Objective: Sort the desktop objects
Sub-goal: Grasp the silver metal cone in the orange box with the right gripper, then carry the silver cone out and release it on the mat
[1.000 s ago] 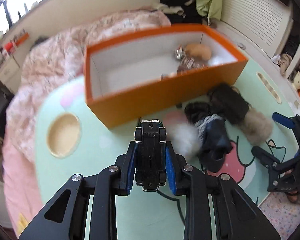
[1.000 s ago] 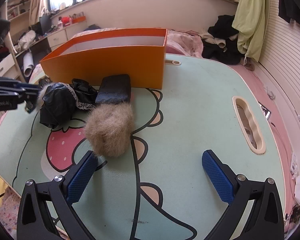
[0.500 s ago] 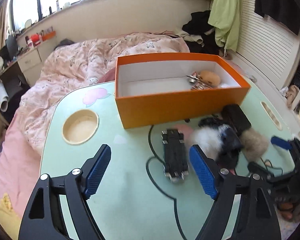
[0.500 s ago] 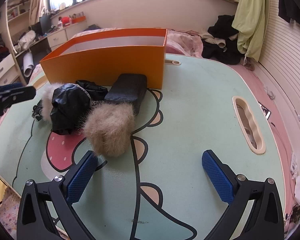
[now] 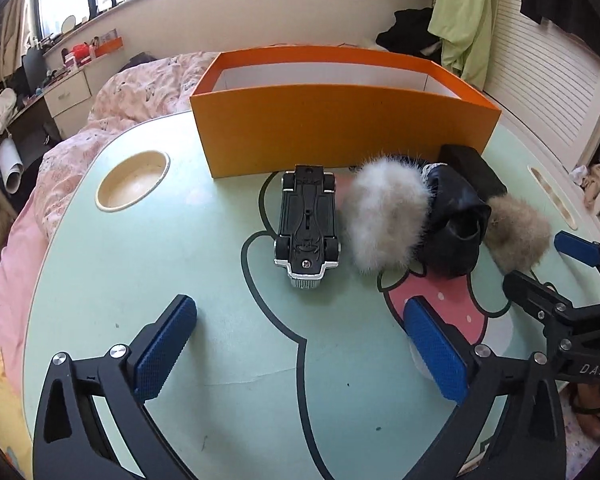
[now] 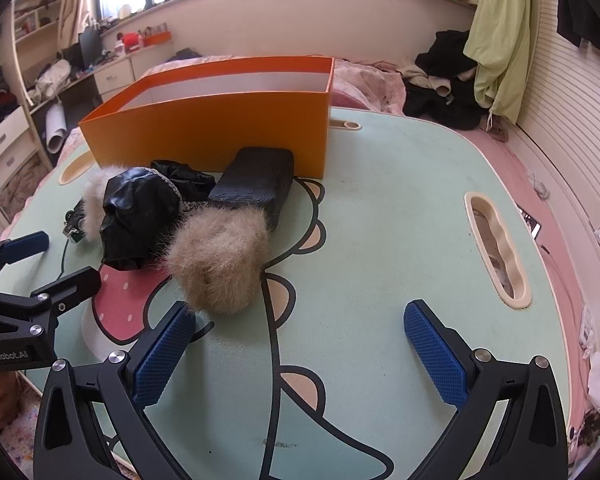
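Left gripper: black frame with blue textured pads, jaws opening and standing wide apart, nothing between them. It hangs above the pale green tabletop printed with a cartoon figure.

Just ahead of its fingers lies the black toy car with chrome bumpers, resting upside down on the table with its underside and wheels facing up, clear of both pads. Its far end sits close to the front wall of the open orange cardboard box with white interior; contact there cannot be confirmed.

To the right of the car lies a white fluffy fur piece, touching a black glossy leather item. Behind that lies a black textured rectangular case, near the box's front wall. A tan fluffy fur piece rests at the case's near end.

Right gripper: same build, pads spread wide, empty, poised above the bare table. The tan fur piece sits just beyond its left pad; touching cannot be determined. In the right wrist view the car shows only as a small edge at the far left, behind the fur.

A round recessed cup holder lies at the table's left, an elongated slot at its right. A pink floral bedspread lies beyond the table.
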### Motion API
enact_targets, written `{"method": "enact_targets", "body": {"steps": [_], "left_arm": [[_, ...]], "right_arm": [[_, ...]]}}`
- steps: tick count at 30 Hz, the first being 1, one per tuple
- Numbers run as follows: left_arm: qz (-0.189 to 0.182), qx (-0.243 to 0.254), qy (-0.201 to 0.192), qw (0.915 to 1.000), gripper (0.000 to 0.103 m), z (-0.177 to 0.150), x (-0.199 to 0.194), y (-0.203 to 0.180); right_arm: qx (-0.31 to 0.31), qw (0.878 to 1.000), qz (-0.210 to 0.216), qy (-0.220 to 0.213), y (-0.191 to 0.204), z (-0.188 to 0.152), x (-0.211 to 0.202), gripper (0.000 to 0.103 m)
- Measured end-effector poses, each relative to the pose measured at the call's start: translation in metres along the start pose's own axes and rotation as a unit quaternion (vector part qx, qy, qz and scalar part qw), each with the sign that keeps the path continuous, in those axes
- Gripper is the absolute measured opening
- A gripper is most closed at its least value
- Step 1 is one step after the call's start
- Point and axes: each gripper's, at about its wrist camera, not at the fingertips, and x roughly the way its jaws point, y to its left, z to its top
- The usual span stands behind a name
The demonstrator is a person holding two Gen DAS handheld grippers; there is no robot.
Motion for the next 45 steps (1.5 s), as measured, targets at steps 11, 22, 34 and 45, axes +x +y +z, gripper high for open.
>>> {"method": "enact_targets", "body": {"steps": [11,22,34,45], "left_arm": [[-0.002,0.0,-0.002,1.0,0.103,-0.004,0.001,-0.005],[-0.003,0.001,-0.003,1.0,0.103,-0.004,0.002,-0.003],[-0.005,0.001,-0.007,1.0,0.103,-0.003,0.004,-0.006],[-0.007,0.0,-0.009,0.9999,0.103,-0.002,0.004,-0.005]], "right_arm": [[0.019,0.995,0.095,-0.018,-0.011,0.04,-0.038,0.073],[-0.006,0.986,0.132,0.107,0.013,0.207,0.051,0.032],[-0.022,0.976,0.064,0.206,0.028,0.22,0.151,0.033],[-0.031,0.991,0.081,0.104,0.032,0.221,0.072,0.029]]}}
